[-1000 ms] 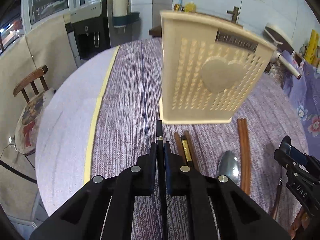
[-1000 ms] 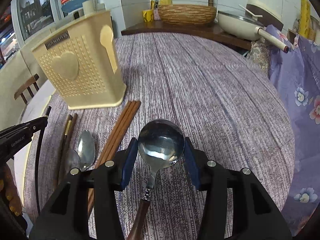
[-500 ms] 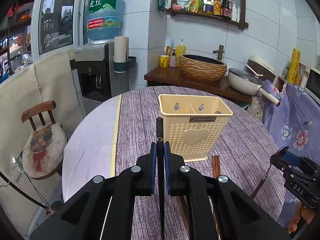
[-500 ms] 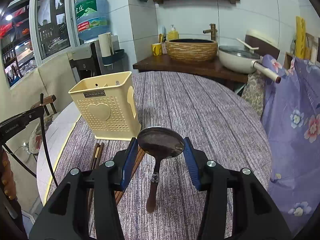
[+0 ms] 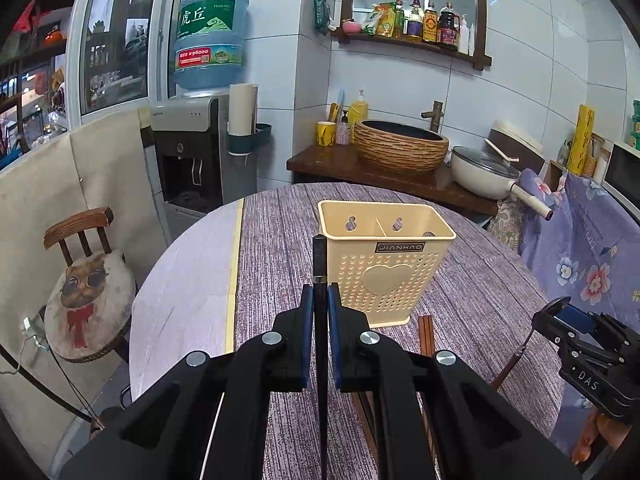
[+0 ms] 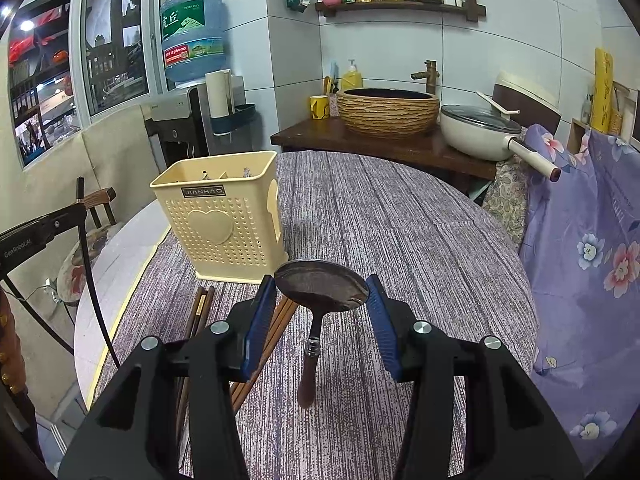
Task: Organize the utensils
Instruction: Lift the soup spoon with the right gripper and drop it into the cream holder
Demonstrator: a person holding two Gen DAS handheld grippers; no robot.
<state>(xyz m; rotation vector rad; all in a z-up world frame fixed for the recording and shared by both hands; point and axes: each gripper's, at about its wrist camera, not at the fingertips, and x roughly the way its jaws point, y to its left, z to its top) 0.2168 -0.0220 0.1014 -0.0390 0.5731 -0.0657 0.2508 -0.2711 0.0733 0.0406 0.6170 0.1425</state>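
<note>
A black chopstick [image 5: 320, 276] is pinched between the blue pads of the left gripper [image 5: 319, 304], jaws pressed together on it; its tip projects forward and overlaps the near left corner of the cream utensil holder [image 5: 386, 264] as seen from the left wrist. The left gripper is held above the round table [image 5: 280, 232], short of the holder.

A spoon [image 6: 320, 288] is gripped by the bowl between the pads of the right gripper [image 6: 322, 312], jaws closed on the bowl's rim, with the wooden handle hanging down toward the tablecloth. The holder [image 6: 224, 224] stands ahead and to the left of this gripper, well apart from the spoon.

Noted in the left wrist view only: the holder's interior, a central divider and two keyhole slots in the back wall; the right gripper [image 5: 560, 320] at far right with the spoon handle hanging below it. Noted in the right wrist view only: the spoon-shaped relief on the holder's side wall; brown chopsticks [image 6: 204, 308] lying on the table just before the holder's base; the left gripper [image 6: 82, 210] at far left, black chopstick [image 6: 86, 248] running through it, one end above and the long part below. In the left view, only short ends of these brown chopsticks [image 5: 426, 332] are seen.
</note>
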